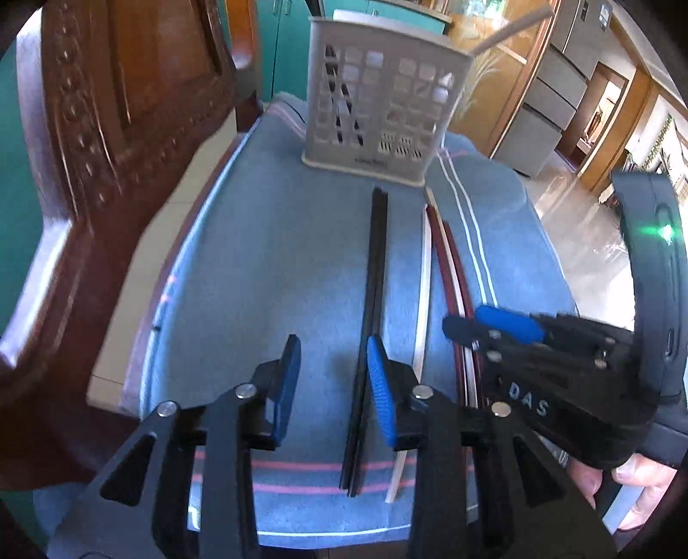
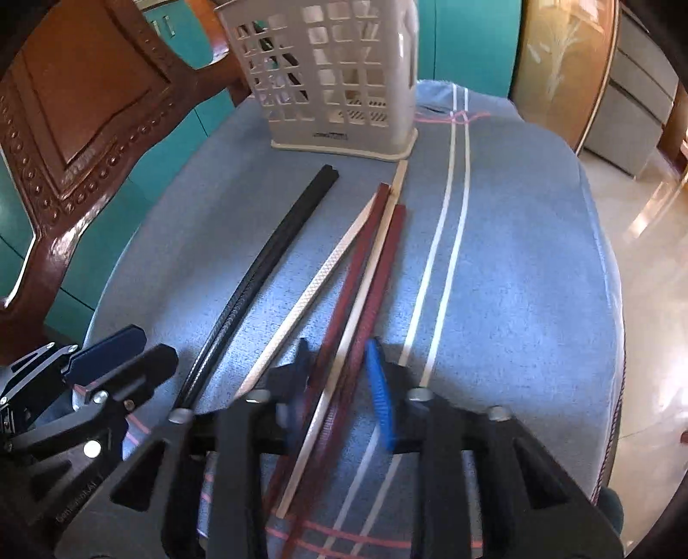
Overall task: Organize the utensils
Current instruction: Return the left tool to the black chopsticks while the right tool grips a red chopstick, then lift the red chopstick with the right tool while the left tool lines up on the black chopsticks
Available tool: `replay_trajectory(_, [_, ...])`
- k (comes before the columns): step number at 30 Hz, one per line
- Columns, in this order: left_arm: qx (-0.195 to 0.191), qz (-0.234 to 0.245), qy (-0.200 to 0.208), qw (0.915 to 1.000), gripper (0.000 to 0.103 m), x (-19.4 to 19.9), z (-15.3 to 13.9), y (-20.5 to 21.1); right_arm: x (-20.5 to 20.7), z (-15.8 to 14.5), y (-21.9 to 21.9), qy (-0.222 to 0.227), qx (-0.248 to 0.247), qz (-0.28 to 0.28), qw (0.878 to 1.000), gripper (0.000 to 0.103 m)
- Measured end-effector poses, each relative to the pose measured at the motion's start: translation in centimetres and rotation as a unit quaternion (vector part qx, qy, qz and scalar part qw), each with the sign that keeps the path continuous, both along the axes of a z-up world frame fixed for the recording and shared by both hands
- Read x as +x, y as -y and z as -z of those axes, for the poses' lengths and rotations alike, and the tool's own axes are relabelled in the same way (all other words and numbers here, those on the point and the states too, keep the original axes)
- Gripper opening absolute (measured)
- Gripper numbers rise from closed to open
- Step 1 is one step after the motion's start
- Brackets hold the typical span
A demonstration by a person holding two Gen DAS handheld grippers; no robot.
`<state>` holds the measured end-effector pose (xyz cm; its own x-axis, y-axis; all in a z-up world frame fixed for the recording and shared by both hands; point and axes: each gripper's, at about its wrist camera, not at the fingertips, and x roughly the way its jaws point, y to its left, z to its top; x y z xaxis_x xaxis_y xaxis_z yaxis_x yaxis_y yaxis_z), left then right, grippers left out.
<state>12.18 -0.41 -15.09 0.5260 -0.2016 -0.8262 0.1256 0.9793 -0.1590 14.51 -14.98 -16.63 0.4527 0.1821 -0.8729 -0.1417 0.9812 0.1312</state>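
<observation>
A pale slotted utensil holder stands upright at the far end of a blue cloth; it holds a few sticks. A black chopstick pair, white chopsticks and dark red chopsticks lie lengthwise on the cloth. My left gripper is open, its right finger beside the black pair. My right gripper is open, low over the cloth, its fingers straddling the red chopsticks and one white one; it also shows in the left wrist view.
A carved wooden chair back rises at the left of the cloth. Teal cabinets stand behind. A shiny tiled floor lies past the cloth's right edge.
</observation>
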Motion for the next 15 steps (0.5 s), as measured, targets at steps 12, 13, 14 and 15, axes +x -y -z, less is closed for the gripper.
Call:
replay_trajectory(12, [0.000, 0.013, -0.013, 0.9998, 0.040, -0.5, 1.1, 1.3, -1.0, -0.3, 3.6, 0.019, -0.023, 0.033, 0.999, 0.006])
replay_trajectory(13, [0.000, 0.014, -0.014, 0.9998, 0.040, -0.5, 1.2, 1.4, -1.1, -0.3, 4.0, 0.018, -0.020, 0.036, 0.999, 0.006])
replay_trajectory(14, [0.000, 0.015, -0.015, 0.9998, 0.042, -0.4, 1.2, 1.4, -1.1, -0.2, 4.4, 0.015, -0.027, 0.044, 0.999, 0.006])
replay_trajectory(15, [0.000, 0.015, -0.016, 0.9998, 0.043, -0.3, 1.3, 1.5, -1.2, 0.0, 4.6, 0.012, -0.031, 0.048, 0.998, 0.006])
